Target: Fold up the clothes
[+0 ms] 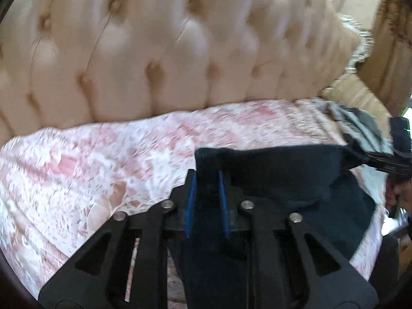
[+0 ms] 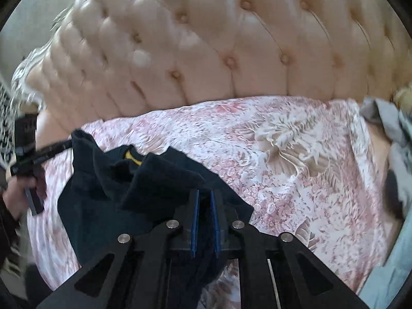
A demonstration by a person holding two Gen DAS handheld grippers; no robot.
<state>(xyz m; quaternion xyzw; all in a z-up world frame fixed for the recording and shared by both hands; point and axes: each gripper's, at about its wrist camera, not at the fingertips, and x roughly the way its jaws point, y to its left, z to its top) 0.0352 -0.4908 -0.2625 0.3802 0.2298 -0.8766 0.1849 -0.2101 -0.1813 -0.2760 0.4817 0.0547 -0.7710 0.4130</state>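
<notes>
Dark navy knit garment (image 2: 108, 195) lies bunched on the pink floral bedspread (image 2: 283, 154), yellow neck label up. Left gripper (image 1: 207, 180) fingers narrow, pinching one edge; right gripper (image 2: 204, 198) fingers nearly closed on the other. Tufted cream headboard (image 2: 219, 51) behind, grey clothes (image 2: 386, 123) aside.

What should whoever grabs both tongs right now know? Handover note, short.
Left tongs: shut on an edge of the dark navy knit garment.
Right tongs: shut on another edge of it.
Garment hangs bunched between them over the pink floral bedspread, collar label showing.
Pile of grey clothes lies at the bed's far side.
Done: garment gripped. Left: spread, fold, then the pile.
</notes>
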